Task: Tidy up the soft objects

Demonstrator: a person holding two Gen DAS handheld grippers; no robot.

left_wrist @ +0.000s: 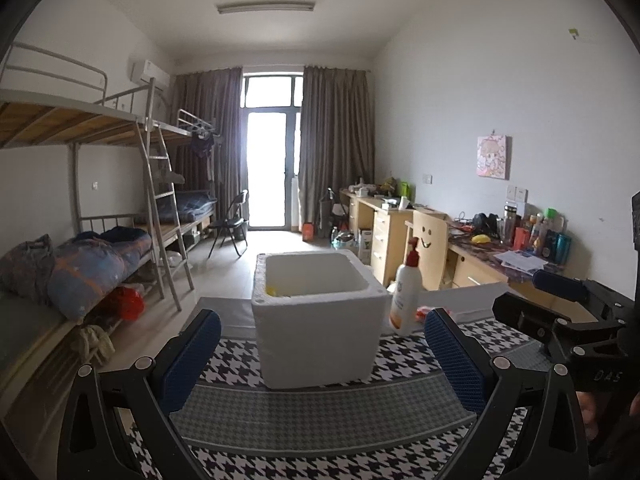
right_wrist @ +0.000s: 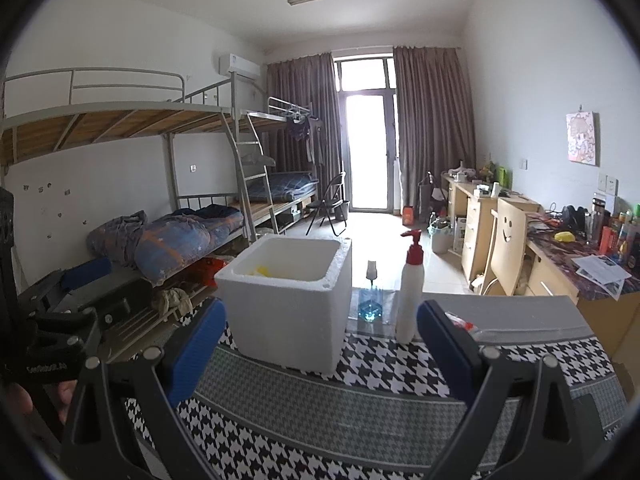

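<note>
1. The left gripper [left_wrist: 320, 352] hovers over the checked cloth [left_wrist: 320, 432] on the worktop, its blue pads wide apart and holding nothing.
2. The right gripper [right_wrist: 322, 344] is likewise spread apart and bare.
3. A white foam box [right_wrist: 288, 304] stands on the cloth ahead of both grippers; something yellow [right_wrist: 262, 270] lies inside it.
4. A pump bottle [right_wrist: 410, 300] stands upright just right of the box.
</note>
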